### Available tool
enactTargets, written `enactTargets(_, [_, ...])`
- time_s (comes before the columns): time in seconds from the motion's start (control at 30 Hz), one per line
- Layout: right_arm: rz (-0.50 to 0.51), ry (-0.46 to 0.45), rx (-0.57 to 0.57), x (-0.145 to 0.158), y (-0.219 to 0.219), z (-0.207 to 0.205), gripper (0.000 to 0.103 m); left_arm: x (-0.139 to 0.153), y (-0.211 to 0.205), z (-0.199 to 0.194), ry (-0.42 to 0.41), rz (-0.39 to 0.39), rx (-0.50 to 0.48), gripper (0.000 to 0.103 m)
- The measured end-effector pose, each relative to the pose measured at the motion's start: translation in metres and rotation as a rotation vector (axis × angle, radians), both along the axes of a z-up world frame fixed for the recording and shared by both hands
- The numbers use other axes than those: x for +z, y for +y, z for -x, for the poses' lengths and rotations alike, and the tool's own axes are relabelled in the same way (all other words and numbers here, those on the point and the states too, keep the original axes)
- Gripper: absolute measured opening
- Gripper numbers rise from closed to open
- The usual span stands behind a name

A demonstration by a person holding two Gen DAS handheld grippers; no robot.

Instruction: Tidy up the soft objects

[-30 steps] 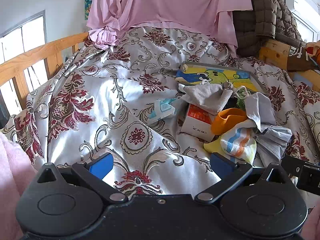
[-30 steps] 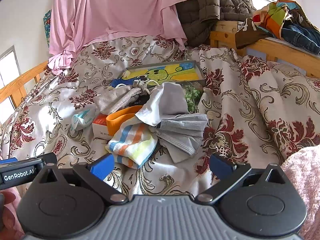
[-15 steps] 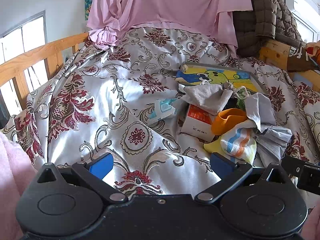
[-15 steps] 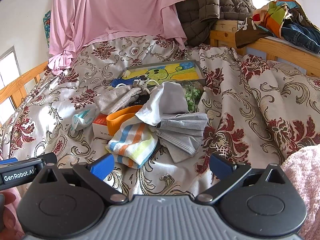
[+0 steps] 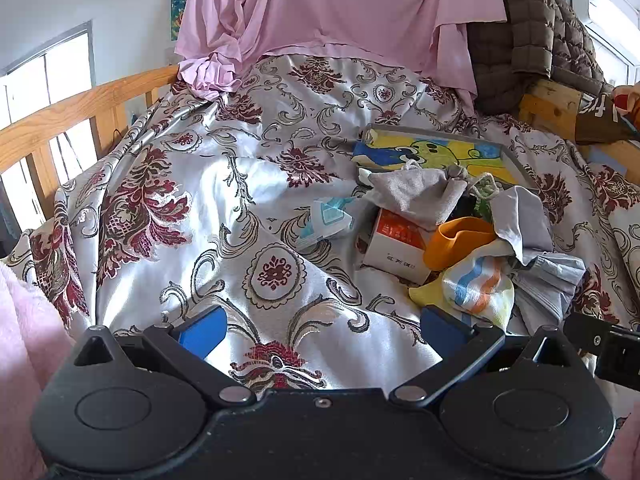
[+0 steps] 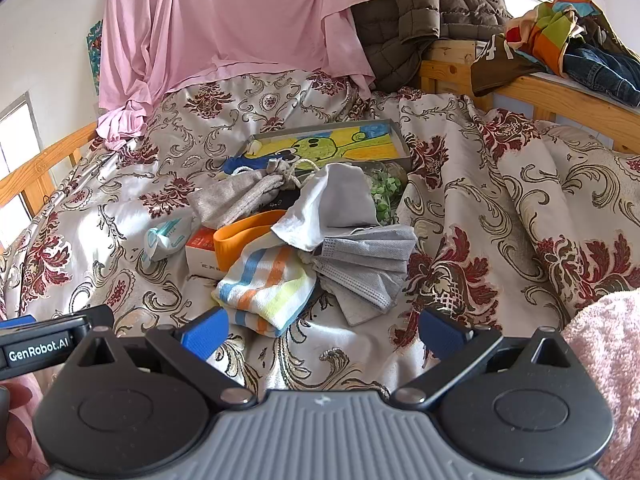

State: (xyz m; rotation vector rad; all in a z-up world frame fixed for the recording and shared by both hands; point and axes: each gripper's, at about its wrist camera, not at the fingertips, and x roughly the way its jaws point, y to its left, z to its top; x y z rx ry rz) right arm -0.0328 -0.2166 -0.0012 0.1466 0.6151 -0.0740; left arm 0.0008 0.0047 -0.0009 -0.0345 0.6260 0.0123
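Note:
A heap of soft things lies mid-bed: a striped cloth (image 6: 266, 286) (image 5: 478, 286), grey face masks (image 6: 366, 264) (image 5: 546, 278), a white-grey cloth (image 6: 330, 206) (image 5: 520, 216), a grey drawstring pouch (image 6: 236, 198) (image 5: 416, 192), an orange band (image 6: 244, 234) (image 5: 456, 238) and a tissue packet (image 6: 166, 236) (image 5: 324, 226). My right gripper (image 6: 322, 330) is open, just short of the striped cloth. My left gripper (image 5: 322, 330) is open over bare bedspread, left of the heap. Neither holds anything.
A small carton (image 6: 200, 250) (image 5: 396, 246) sits under the orange band. Behind the heap lies a shallow box with a cartoon picture (image 6: 328, 146) (image 5: 436, 154). Pink sheet (image 6: 240, 24), brown quilted jacket (image 6: 420, 8), wooden rails (image 5: 60, 116) and piled clothes (image 6: 560, 40) edge the bed.

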Motion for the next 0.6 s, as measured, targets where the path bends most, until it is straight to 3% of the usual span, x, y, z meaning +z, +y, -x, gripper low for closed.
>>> enactTargets(0.6, [-0.001,0.001,0.000,0.0005,-0.0003,0.0000,0.103,0.0000,0.0000,0.0004,0.000,0.000,0.000,0.102])
